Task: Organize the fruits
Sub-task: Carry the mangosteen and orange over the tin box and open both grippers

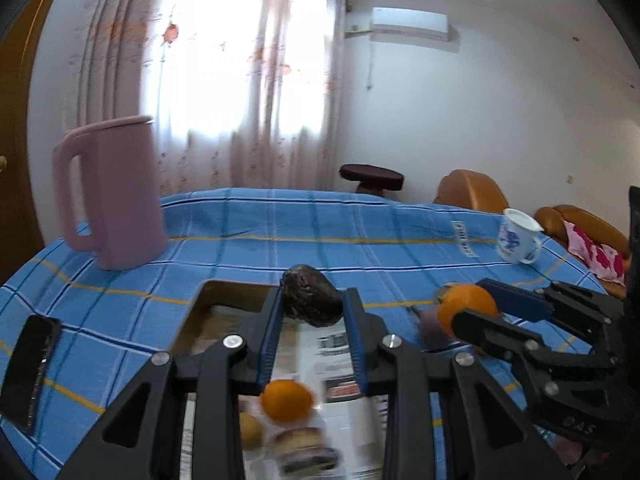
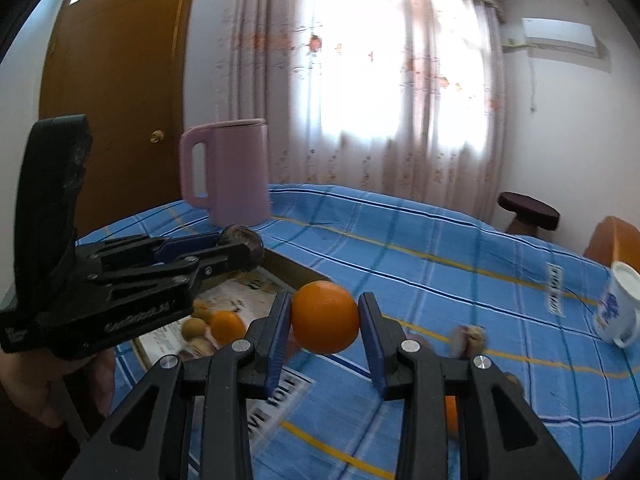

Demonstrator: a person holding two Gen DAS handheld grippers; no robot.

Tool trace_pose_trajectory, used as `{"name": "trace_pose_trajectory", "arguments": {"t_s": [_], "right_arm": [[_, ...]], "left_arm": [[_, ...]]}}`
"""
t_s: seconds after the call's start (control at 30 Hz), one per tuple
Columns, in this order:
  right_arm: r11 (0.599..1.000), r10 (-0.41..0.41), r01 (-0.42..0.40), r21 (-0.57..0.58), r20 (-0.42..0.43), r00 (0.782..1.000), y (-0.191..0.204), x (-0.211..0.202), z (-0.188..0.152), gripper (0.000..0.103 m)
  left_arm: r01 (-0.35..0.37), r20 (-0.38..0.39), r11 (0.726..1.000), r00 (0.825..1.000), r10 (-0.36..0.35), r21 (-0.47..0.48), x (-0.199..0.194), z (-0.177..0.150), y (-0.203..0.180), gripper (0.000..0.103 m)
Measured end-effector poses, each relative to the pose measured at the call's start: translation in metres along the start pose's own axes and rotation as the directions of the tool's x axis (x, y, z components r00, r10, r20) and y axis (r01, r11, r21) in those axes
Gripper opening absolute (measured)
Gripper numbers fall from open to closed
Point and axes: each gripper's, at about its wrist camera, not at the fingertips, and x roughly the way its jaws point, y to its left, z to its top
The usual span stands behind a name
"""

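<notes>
Left claw (image 1: 312, 314) clenched on dark fruit (image 1: 312, 300) (kind unclear), right claw (image 2: 325, 320) grasping orange (image 2: 325, 317), box (image 1: 224, 304) contents blurred

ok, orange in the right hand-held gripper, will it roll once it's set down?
Probably: the orange looks round and smooth, so on the flat blue tablecloth it may wander. The grip looks narrow, only its sides touching the pads, so it could twist.

Black plastic tongs (image 1: 313, 312), blue ribbed pads (image 1: 269, 344), silver screws (image 1: 234, 342)
</notes>
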Motion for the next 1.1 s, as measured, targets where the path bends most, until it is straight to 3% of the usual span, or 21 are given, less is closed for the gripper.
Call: {"name": "trace_pose_trajectory", "arguments": {"t_s": [0.5, 0.9, 0.97, 1.0, 1.03, 1.1], "right_arm": [[0.996, 0.062, -0.069, -0.056, -0.117, 0.991, 0.055, 0.061, 0.001, 0.036], [0.993, 0.088, -0.099, -0.065, -0.156, 0.984, 0.068, 0.071, -0.006, 0.038], [0.992, 0.093, -0.104, -0.067, -0.144, 0.985, 0.068, 0.067, -0.006, 0.041], [0.993, 0.094, -0.103, -0.064, -0.137, 0.986, 0.068, 0.065, -0.006, 0.049], [0.993, 0.093, -0.102, -0.062, -0.133, 0.987, 0.067, 0.062, -0.006, 0.055], [0.994, 0.087, -0.095, -0.058, -0.126, 0.988, 0.064, 0.057, -0.006, 0.055]], "left_arm": [[-0.091, -0.099, 0.996, 0.991, 0.088, -0.025, 0.019, -0.012, 0.055, 0.032], [-0.108, -0.131, 0.994, 0.986, 0.103, -0.032, 0.026, -0.016, 0.064, 0.032], [-0.115, -0.12, 0.993, 0.987, 0.11, -0.036, 0.024, -0.014, 0.063, 0.037], [-0.113, -0.116, 0.993, 0.987, 0.107, -0.039, 0.023, -0.014, 0.063, 0.039], [-0.118, -0.11, 0.992, 0.987, 0.114, -0.038, 0.021, -0.013, 0.061, 0.046], [-0.124, -0.092, 0.992, 0.989, 0.12, -0.039, 0.017, -0.011, 0.059, 0.057]]}}
